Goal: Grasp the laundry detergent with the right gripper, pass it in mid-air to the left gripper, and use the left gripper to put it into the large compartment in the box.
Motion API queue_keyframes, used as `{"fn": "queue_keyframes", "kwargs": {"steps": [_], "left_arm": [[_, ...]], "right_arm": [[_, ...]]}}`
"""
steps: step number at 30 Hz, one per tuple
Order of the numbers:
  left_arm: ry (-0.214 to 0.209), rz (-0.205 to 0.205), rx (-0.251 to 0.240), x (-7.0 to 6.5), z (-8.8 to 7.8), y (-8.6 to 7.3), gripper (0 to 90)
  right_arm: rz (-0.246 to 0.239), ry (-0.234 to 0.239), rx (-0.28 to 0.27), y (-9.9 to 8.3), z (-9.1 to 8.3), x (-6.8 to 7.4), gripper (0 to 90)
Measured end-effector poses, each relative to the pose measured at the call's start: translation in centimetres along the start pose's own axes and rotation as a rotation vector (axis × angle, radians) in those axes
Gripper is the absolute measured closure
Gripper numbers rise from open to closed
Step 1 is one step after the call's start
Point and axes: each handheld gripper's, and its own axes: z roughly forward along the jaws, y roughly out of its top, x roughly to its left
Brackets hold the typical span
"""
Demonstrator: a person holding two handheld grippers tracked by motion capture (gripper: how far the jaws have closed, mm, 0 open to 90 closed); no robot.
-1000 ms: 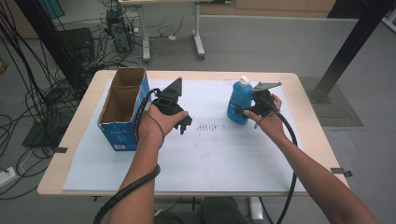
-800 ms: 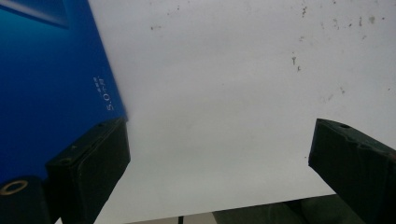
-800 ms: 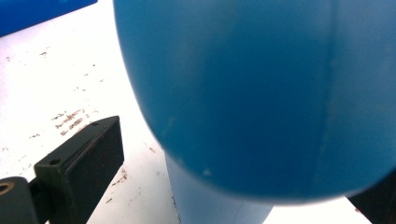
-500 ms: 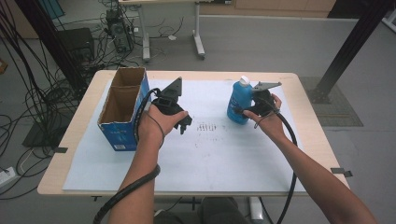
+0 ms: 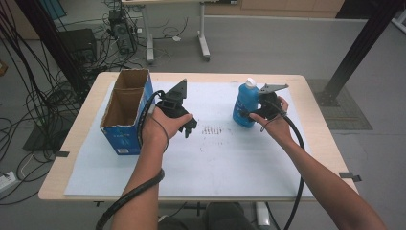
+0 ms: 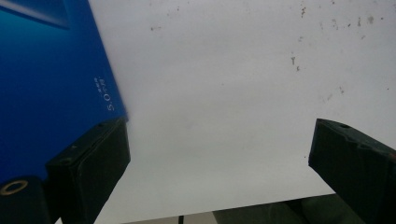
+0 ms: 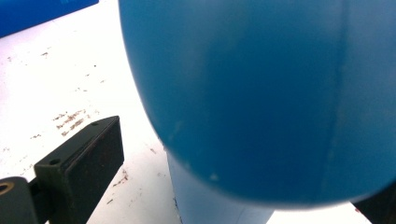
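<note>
High view: the blue bottle [image 5: 246, 106] with a white cap is standing upright on the white sheet [image 5: 210, 158] toward the far right of the table [image 5: 316, 139], and the right gripper [image 5: 256, 113] is sitting against its right side at mid-body, a hand wrapped behind it; from up here I cannot tell whether the jaws are pressing the wall. The left gripper [image 5: 190, 128] is hovering just right of the open cardboard box [image 5: 125, 115], which is standing at the far left, its blue side facing near. Left gripper view: the jaws are standing wide apart with nothing between them, one pad nearly brushing the box's blue wall [image 6: 51, 88], bare speckled sheet beyond. Right gripper view: the bottle's rounded blue body [image 7: 261, 93] is bulging between the jaws; the left pad [image 7: 88, 158] is clearly off the plastic with sheet showing in the gap, so I am reading the gripper as straddling, not yet clamped; the other jaw is mostly hidden at the corner. Handling judgement: smooth moulded plastic, likely slippery and a little springy under squeeze; fill level is not visible, so weight is uncertain. Taking it across the flatter mid-body, below the shoulder, looks safest, since the curved upper bulge could let the pads slide
</note>
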Motion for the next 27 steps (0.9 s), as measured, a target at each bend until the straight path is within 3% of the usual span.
{"fn": "queue_keyframes", "kwargs": {"steps": [27], "left_arm": [[0.001, 0.001, 0.001, -0.09, -0.21, 0.01, 5.8]], "right_arm": [[0.008, 0.000, -0.003, -0.04, -0.06, -0.06, 2.2]]}}
